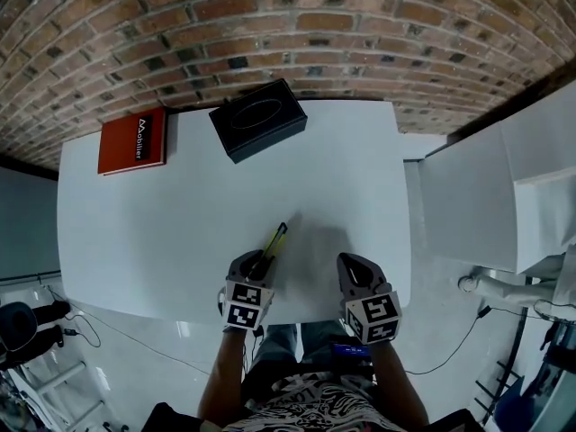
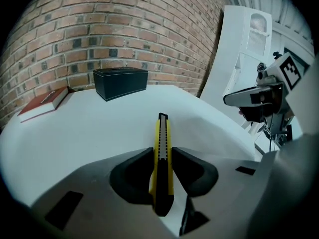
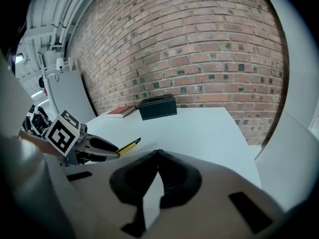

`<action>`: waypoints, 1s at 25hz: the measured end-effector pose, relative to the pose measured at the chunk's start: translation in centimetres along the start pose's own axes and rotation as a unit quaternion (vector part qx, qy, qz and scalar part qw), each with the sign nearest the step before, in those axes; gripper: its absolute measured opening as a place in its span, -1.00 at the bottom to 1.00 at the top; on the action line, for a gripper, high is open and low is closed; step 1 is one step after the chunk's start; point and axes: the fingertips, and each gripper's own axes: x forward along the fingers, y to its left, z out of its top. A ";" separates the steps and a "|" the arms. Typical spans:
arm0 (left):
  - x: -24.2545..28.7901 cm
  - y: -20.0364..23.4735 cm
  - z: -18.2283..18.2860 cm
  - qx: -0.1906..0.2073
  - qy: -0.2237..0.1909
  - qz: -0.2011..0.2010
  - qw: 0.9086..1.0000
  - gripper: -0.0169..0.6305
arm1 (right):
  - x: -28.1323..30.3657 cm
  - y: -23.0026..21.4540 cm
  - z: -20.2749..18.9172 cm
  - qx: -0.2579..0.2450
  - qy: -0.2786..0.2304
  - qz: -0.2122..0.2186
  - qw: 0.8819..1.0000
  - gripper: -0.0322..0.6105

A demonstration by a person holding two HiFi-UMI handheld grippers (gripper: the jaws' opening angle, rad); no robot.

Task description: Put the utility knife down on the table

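A yellow and black utility knife [image 2: 162,153] sticks forward out of my left gripper [image 2: 162,167], whose jaws are shut on its rear half. In the head view the knife [image 1: 275,241] points up and to the right from the left gripper [image 1: 255,268], above the white table [image 1: 162,232] near its front edge. My right gripper [image 1: 353,273] hovers at the front edge to the right, and its jaws [image 3: 157,156] are shut with nothing between them. In the right gripper view the knife's yellow tip [image 3: 129,145] shows past the left gripper [image 3: 94,148].
A black box [image 1: 258,119] stands at the table's back middle and a red book [image 1: 133,141] lies at the back left. A brick wall [image 1: 270,34] runs behind the table. White panels [image 1: 486,187] stand to the right, with cables on the floor.
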 end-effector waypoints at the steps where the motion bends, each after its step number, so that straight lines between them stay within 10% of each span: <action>1: 0.2 0.1 -0.1 0.002 0.003 0.001 1.000 -0.58 | 0.2 -0.1 -0.1 0.000 0.002 0.000 1.000 -0.90; 25: 1.2 -0.2 -2.5 0.036 0.038 0.001 0.999 -0.44 | 0.6 0.1 0.3 0.003 0.002 -0.002 1.000 -0.90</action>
